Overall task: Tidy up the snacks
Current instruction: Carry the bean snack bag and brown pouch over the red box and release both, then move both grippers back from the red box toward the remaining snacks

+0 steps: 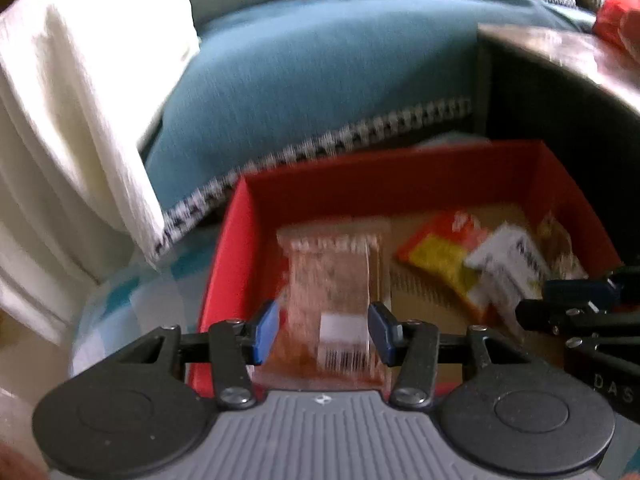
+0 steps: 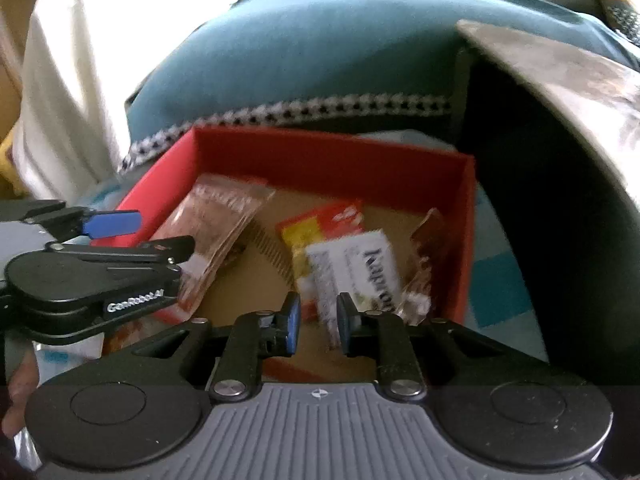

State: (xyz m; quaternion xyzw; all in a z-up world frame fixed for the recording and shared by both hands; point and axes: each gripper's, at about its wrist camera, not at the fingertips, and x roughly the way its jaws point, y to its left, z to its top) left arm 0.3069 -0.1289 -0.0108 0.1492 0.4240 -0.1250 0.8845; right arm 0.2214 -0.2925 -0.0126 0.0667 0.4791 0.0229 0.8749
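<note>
A red cardboard box holds several snack packets. A clear packet of reddish snack lies along the box's left side. It sits between the pads of my left gripper, which stand open, and the far pad is clear of it. My right gripper is shut on the lower edge of a white printed packet. An orange and yellow packet lies under the white one. A brownish clear packet leans on the right wall.
The box rests on a blue-checked cloth. Behind it are a blue cushion with patterned trim and a white cloth. A dark table overhangs on the right. A hand shows at the lower left.
</note>
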